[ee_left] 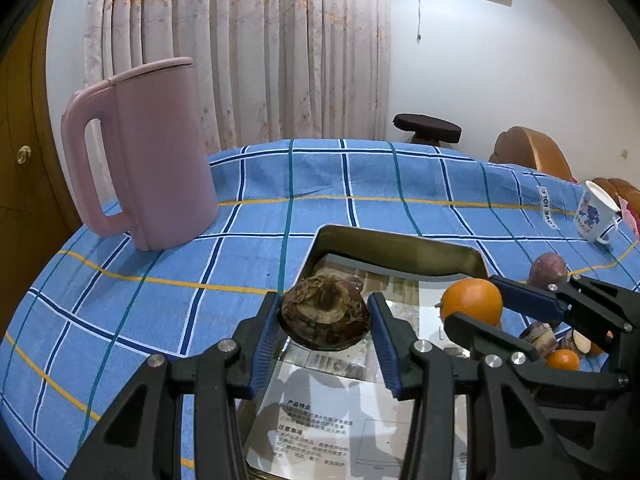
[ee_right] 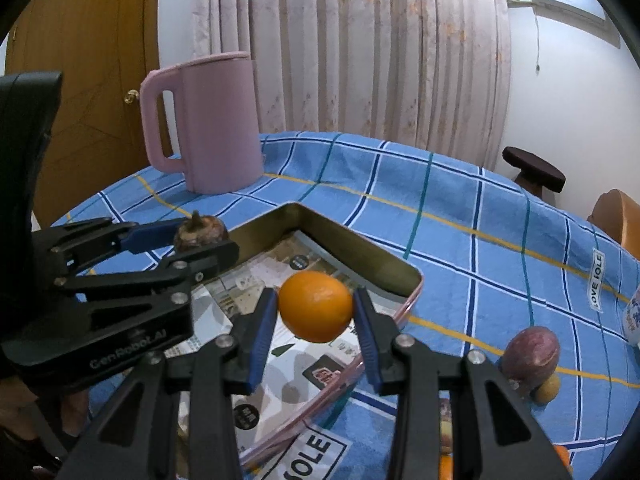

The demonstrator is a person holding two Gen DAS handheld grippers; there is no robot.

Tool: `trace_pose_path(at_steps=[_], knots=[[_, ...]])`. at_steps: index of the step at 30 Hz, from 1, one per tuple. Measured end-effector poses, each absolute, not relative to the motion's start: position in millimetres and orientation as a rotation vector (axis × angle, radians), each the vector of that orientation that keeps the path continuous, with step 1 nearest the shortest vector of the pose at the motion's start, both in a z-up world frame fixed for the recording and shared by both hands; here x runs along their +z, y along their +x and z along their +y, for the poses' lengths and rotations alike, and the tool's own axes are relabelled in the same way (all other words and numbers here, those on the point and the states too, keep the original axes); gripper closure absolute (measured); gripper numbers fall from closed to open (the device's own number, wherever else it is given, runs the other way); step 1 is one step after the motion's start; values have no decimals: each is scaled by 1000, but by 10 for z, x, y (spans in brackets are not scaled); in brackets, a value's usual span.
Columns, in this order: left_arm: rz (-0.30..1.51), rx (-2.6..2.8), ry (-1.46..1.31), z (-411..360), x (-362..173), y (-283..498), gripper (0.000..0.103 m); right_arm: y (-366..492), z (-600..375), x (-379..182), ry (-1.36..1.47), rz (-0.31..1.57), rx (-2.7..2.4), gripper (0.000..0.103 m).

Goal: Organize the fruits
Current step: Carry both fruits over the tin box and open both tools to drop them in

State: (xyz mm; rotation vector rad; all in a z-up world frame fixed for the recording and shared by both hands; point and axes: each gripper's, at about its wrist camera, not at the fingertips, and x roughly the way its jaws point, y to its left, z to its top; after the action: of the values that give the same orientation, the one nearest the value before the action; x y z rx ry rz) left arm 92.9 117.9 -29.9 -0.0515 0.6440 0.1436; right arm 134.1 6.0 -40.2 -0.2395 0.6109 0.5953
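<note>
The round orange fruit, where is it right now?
The round orange fruit is gripped in the right gripper, above the shallow metal tin on the blue checked tablecloth.

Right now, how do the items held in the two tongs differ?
The left tongs hold a taro root that is brown, rough and fibrous. The right tongs hold an orange that is smooth, bright and rounder. Both hang clamped above the tin tray.

Floral curtain (ee_left: 240, 52), white wall (ee_left: 500, 80), wooden door (ee_right: 88, 80)

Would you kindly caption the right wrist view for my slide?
Right gripper holds an orange above the paper-lined tin tray; left gripper holds a brown fruit.
</note>
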Motion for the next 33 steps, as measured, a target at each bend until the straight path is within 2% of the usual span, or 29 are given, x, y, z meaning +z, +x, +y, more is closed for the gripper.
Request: trace_pose_path(at_steps=[12,14,16,17,18,19,27,33], knots=[[683,178,-26,1181,-391,944,56,1327,124,-506,-275,642,593,61],[679,179,-30,1186,-371,899,55,1302,101,-489,-277,631,577,53],[673,174,-32,1186,-348,856,49,1266,29,-452,-254,624,584,41],[665,173,-35,1182,-322,820,40,1234,-33,-425,-237,617,598,37],[655,168,-39,1172,-297,792,35,1196,-98,-397,-221,606,605,27],[642,161,-45,1153,-262,755,34,1146,-172,-362,-209,591,607,20],[588,31,-63,656,-50,592,34,781,-1067,-123,-161,508,462,14],[615,-86,-40,89,-133,557,34,677,-1821,-227,-149,546,248,14]])
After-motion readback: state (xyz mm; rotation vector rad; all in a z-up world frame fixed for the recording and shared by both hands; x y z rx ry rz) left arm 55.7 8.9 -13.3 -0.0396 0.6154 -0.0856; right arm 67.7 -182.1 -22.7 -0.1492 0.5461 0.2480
